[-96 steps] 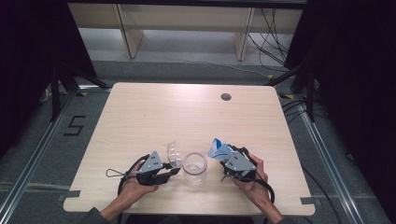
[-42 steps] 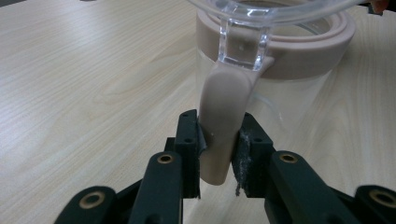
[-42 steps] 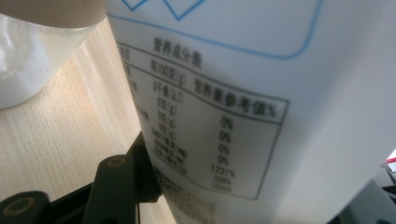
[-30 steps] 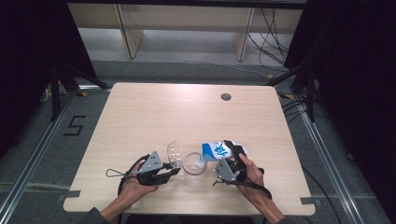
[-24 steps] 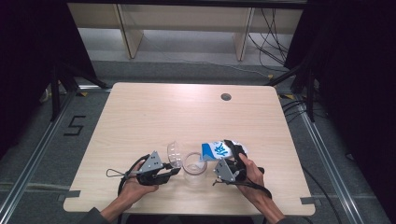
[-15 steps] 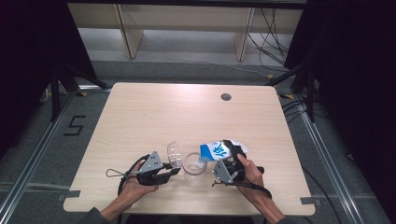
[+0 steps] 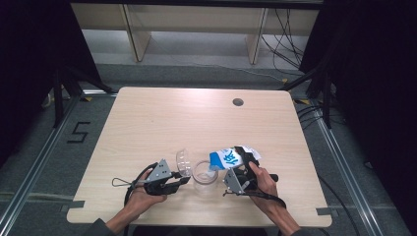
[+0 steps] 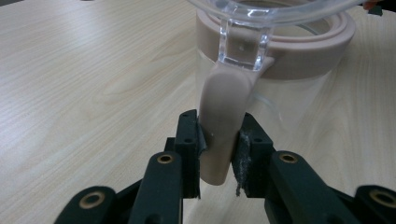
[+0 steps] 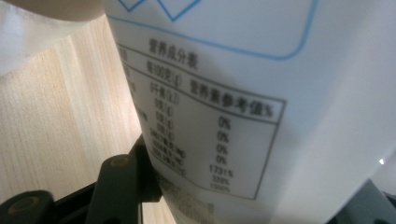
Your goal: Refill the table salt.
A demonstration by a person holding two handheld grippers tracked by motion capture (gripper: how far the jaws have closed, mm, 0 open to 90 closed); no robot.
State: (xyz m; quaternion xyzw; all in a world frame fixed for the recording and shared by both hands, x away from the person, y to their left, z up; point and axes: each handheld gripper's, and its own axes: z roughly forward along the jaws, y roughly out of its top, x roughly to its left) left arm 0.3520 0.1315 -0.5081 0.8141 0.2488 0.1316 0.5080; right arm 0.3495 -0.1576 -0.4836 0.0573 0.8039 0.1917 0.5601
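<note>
- While we hold the clear jar (image 7: 204, 172) near the front edge of the table (image 7: 196, 118), its pinkish latch tab (image 8: 219, 135) sits between the jaws of our left gripper (image 7: 164, 183), and both pads press on it from the two sides.
- Just above these jaws, in the left gripper view, the tab goes up to a clear hinge piece (image 8: 243, 46) and a pink ring (image 8: 299, 51) around the jar mouth.
- Beyond the left jaws in the high view, the open lid (image 7: 184, 161) of the jar leans back, still joined to the jar.
- Our right gripper (image 7: 240, 179) is closed on a white and blue pouch (image 7: 227, 158); the pouch is tilted, with its blue end above the jar mouth.
- Between the right jaws, in the right gripper view, we see the white side of the pouch with a printed table (image 9: 205, 135); the left jaw touches it, the other jaw is mostly hidden.
- Whether something comes out of the pouch we cannot tell.
</note>
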